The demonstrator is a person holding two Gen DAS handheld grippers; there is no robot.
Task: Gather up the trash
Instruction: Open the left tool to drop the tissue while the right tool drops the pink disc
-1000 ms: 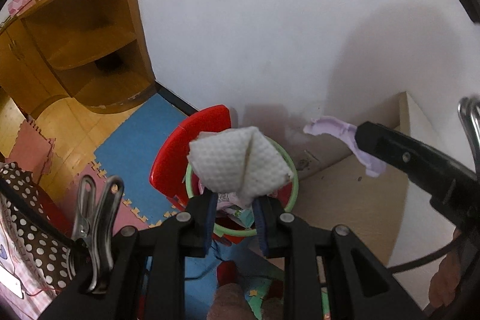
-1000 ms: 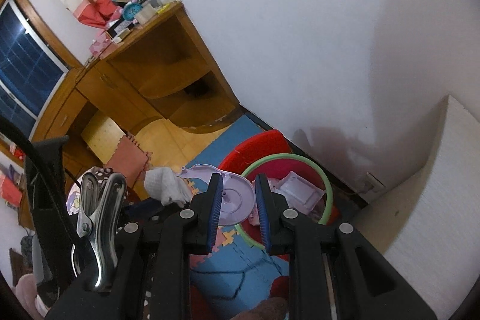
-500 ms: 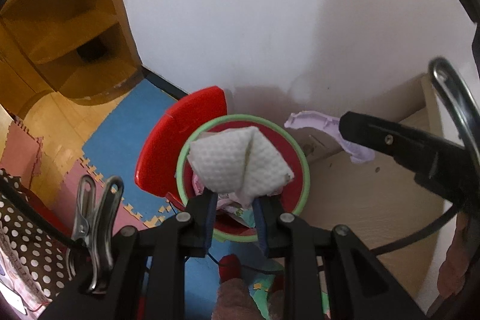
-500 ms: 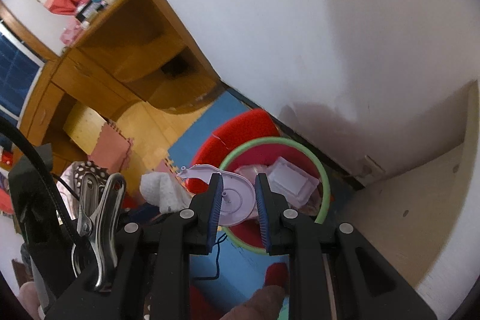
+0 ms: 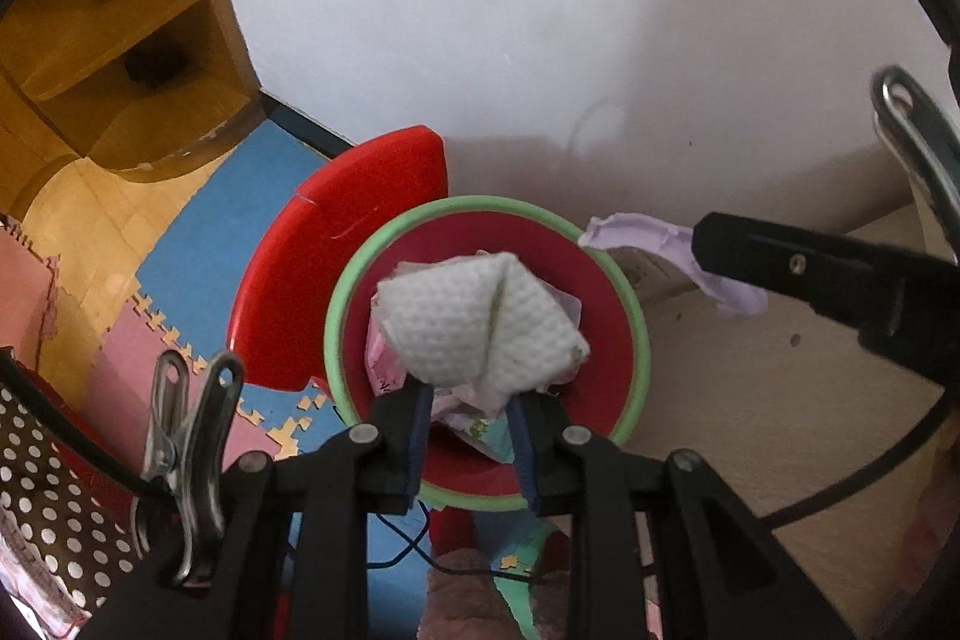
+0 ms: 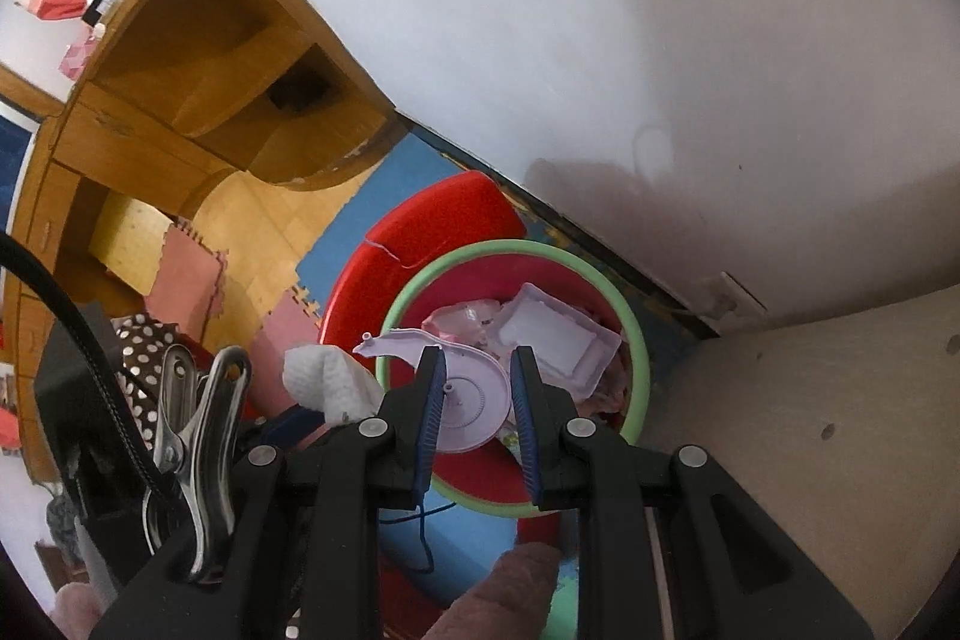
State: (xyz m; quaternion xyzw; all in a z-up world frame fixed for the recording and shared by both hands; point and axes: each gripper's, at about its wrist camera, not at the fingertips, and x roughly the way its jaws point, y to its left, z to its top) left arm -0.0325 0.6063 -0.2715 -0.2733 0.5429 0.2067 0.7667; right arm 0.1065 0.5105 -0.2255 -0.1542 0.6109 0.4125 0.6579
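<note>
Both grippers now sit lower and closer over the red bin (image 5: 624, 292), which fills more of each view than a second ago. The white tissue (image 5: 480, 325) now hangs directly above the bin's mouth, and the purple plastic piece (image 6: 471, 400) overlaps its green rim (image 6: 636, 340) instead of lying short of it.

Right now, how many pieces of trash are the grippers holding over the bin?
2. A white paper towel is in the left gripper; a purple plastic piece is in the right gripper. Both hang above the red bin, which already holds other trash, some possibly hidden.
</note>
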